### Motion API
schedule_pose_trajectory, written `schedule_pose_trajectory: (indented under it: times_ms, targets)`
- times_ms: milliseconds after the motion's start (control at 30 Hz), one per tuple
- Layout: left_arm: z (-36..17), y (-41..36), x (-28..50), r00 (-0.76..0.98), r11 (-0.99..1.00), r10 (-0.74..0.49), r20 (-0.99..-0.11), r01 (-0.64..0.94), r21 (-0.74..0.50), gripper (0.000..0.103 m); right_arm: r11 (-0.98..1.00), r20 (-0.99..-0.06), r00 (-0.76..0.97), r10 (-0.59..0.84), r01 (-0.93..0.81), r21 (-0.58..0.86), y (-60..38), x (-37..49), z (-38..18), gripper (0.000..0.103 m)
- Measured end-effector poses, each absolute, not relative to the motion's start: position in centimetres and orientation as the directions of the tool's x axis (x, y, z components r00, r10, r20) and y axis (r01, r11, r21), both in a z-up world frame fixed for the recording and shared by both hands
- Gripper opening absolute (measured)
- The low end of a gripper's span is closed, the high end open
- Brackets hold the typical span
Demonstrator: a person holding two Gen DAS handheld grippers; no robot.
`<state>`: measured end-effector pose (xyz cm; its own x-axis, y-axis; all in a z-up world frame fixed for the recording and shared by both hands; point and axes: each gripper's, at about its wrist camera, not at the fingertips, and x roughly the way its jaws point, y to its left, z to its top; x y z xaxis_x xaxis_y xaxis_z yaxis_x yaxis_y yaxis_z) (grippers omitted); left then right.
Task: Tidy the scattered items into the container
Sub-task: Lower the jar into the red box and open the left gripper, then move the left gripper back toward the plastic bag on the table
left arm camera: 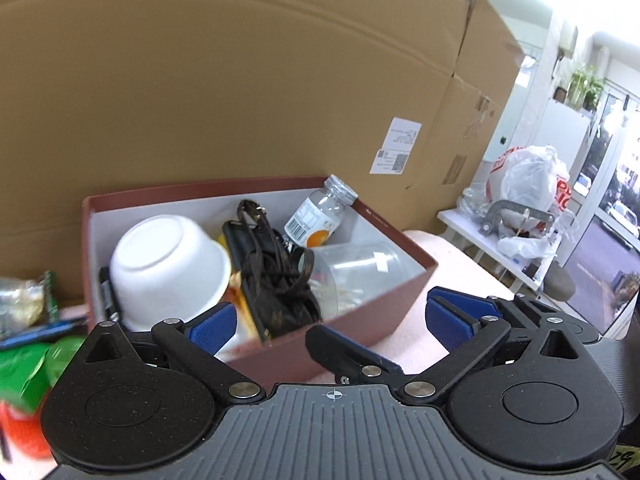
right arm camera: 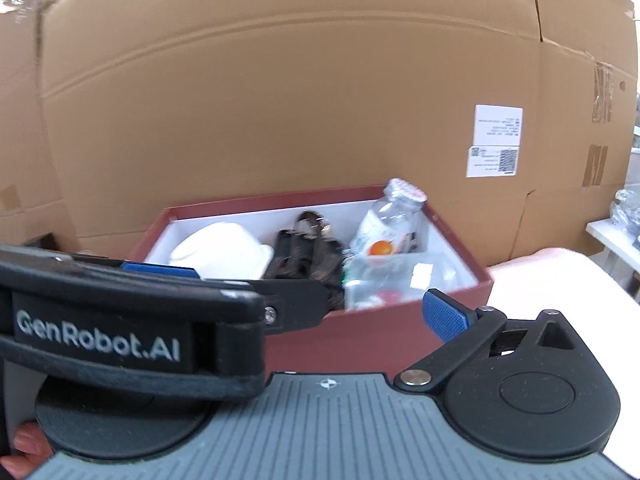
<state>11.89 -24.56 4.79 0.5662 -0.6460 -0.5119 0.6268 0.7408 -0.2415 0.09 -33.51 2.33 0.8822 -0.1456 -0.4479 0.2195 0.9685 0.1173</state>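
Both tools released and empty before the box (left arm camera: 400, 300); green packets (left arm camera: 28, 364) only at left wrist.

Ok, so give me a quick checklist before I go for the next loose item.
1. Left gripper open and empty: ok.
2. Right gripper open: ok, its right finger stands wide, though its other finger is hidden.
3. Grippers apart from each other: not ok, the left one crosses close in front of the right camera.
4. All items inside the box: not ok, the green packet, blue pen and foil packet lie to its left.
5. Room left in the box: cannot tell, the upturned bowl, the bottle and other items crowd it.
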Motion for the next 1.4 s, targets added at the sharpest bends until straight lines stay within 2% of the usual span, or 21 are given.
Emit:
schedule_pose_trajectory:
  times_ms: [267, 900, 1067, 1167, 1400]
  targets:
    - [3.6, -19.2, 7.1, 0.630, 0.798, -0.589, -0.507, 0.554, -0.237, 0.103, 0.978, -0.448, 0.892, -0.066, 0.147, 0.147, -27.7, -4.7, 2.2, 0.103]
    - [-0.3, -4.8, 4.0, 0.723, 0.905, -0.425, -0.545, 0.327, -0.273, 0.103, 0.973, -0.601, 0.777, 0.187, -0.064, 0.221, -14.3, -1.2, -2.1, 0.103]
    - [-0.8, -2.2, 4.7, 0.734, 0.912, -0.405, -0.545, 0.283, -0.298, 0.103, 0.972, -0.568, 0.792, 0.226, -0.143, 0.188, -11.9, -0.4, -2.3, 0.103]
    - [-0.8, -1.3, 5.7, 0.725, 0.899, -0.430, -0.538, 0.288, -0.331, 0.103, 0.982, -0.539, 0.822, 0.186, -0.132, 0.138, -10.9, -0.4, -1.9, 0.103]
    - [-0.2, 0.4, 7.0, 0.755, 0.913, -0.402, -0.517, 0.286, -0.292, 0.100, 0.992, -0.493, 0.861, 0.123, -0.091, 0.090, -10.6, 0.6, -1.1, 0.102]
